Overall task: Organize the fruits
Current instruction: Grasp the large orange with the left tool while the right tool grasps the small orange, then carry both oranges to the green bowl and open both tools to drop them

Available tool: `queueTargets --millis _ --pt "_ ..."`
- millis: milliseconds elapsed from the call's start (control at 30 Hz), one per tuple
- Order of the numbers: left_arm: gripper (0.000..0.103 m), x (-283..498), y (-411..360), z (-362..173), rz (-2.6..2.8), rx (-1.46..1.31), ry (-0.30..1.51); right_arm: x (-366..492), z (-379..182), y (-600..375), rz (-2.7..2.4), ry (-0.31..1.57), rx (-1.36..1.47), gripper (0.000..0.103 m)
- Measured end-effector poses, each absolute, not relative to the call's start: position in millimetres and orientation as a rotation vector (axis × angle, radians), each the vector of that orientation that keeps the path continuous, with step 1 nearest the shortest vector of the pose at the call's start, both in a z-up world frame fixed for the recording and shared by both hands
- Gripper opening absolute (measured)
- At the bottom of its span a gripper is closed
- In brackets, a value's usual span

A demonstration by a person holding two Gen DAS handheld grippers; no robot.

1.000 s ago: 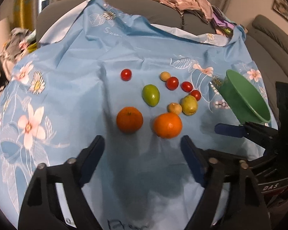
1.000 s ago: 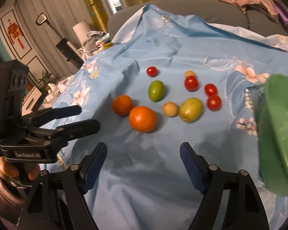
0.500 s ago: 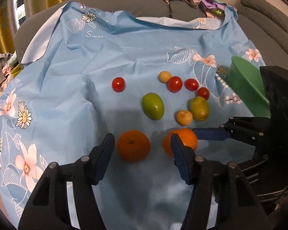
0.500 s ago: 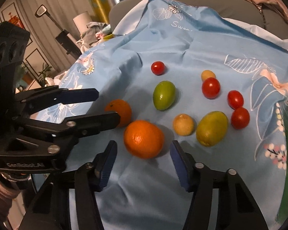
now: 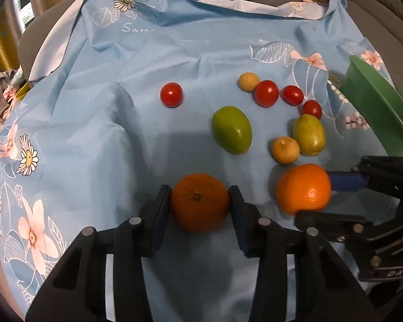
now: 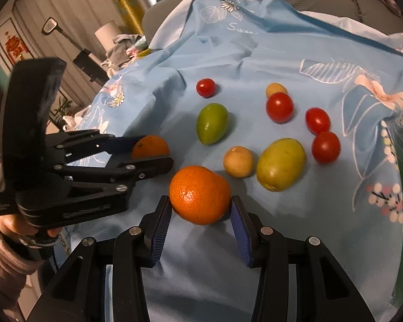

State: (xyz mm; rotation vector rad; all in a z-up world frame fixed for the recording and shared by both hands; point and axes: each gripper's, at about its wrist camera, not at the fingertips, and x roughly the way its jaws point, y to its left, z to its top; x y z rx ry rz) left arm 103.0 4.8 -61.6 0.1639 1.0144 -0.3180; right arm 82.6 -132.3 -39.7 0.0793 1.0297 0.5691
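Spread over what looks like a sofa, the blue flowered cloth [image 5: 99, 123] shows part of a word, "Swee…", near its far edge; it is soft, so fruit may roll on it. A green bowl [image 5: 376, 112] sits at the right. Both oranges lie nearest: the left gripper [image 5: 200, 201] is closing its fingers around the left orange [image 5: 200, 202], pads at its sides, and the right gripper [image 6: 200, 206] is closing likewise on the right orange [image 6: 200, 194]. They look firm, fairly heavy and round, best held across the widest part. The cherry tomatoes [image 6: 279, 107] beyond seem fragile and smooth.
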Motion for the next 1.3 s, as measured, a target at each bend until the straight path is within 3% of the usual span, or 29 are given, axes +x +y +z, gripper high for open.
queueTargets --millis 233,300,367,433,600,667,767,1300 --pt "0.042 98 6 -57 -0.304 0.118 1.022 75 -33 -141 0.563 1.017 0.095 0.044" --pt "0.042 91 4 -50 -0.307 0.105 1.011 72 -29 -143 0.567 1.004 0.096 0.039" --pt "0.042 84 1 -43 -0.317 0.098 0.997 69 -23 -145 0.574 0.985 0.100 0.022" --pt "0.042 78 -2 -38 -0.320 0.094 0.986 68 -22 -146 0.556 0.995 0.079 0.022" --pt "0.042 73 7 -40 -0.296 0.045 1.004 73 -37 -139 0.576 1.045 0.097 0.025" --pt "0.042 73 9 -41 -0.293 0.032 1.014 75 -38 -136 0.570 1.032 0.101 0.038" --pt "0.042 75 9 -39 -0.295 0.044 1.011 87 -38 -132 0.513 1.027 0.086 0.045" --pt "0.042 80 15 -41 -0.317 0.018 1.008 116 -46 -124 0.495 1.047 0.107 0.046"
